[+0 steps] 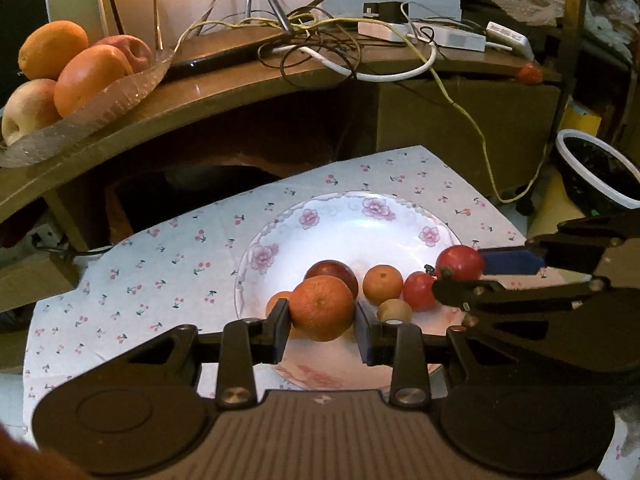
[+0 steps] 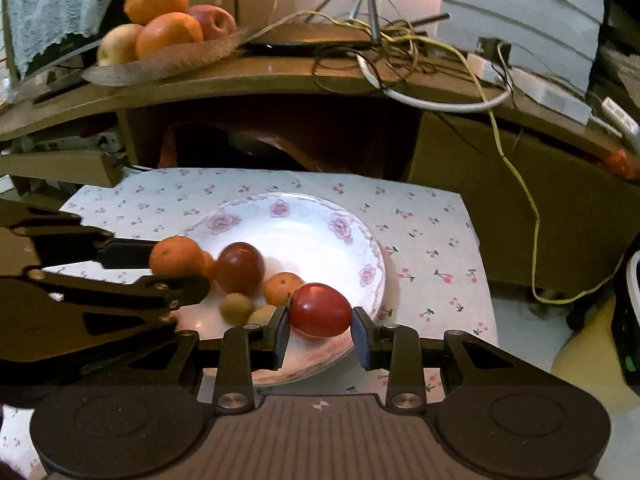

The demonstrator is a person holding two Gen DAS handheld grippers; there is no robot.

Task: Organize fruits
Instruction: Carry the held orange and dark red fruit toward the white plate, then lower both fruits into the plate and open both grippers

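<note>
A white floral plate (image 1: 352, 232) (image 2: 304, 228) sits on a cherry-print cloth and holds several small fruits. My left gripper (image 1: 322, 314) is shut on an orange mandarin (image 1: 322, 308) (image 2: 176, 256) just above the plate. My right gripper (image 2: 320, 316) is shut on a red tomato (image 2: 320, 310) (image 1: 460, 262) at the plate's near right edge. On the plate lie a dark red plum (image 2: 240, 266), a small mandarin (image 1: 382, 284) (image 2: 282, 288), a second red tomato (image 1: 418, 292) and a small brown fruit (image 1: 394, 310) (image 2: 236, 308).
A glass tray (image 1: 92, 116) (image 2: 168, 62) with oranges and apples stands on the brown shelf (image 1: 248, 76) behind. Tangled cables (image 1: 320, 36) and adapters lie on the shelf. A dark bowl with a white rim (image 1: 600, 172) stands at the right.
</note>
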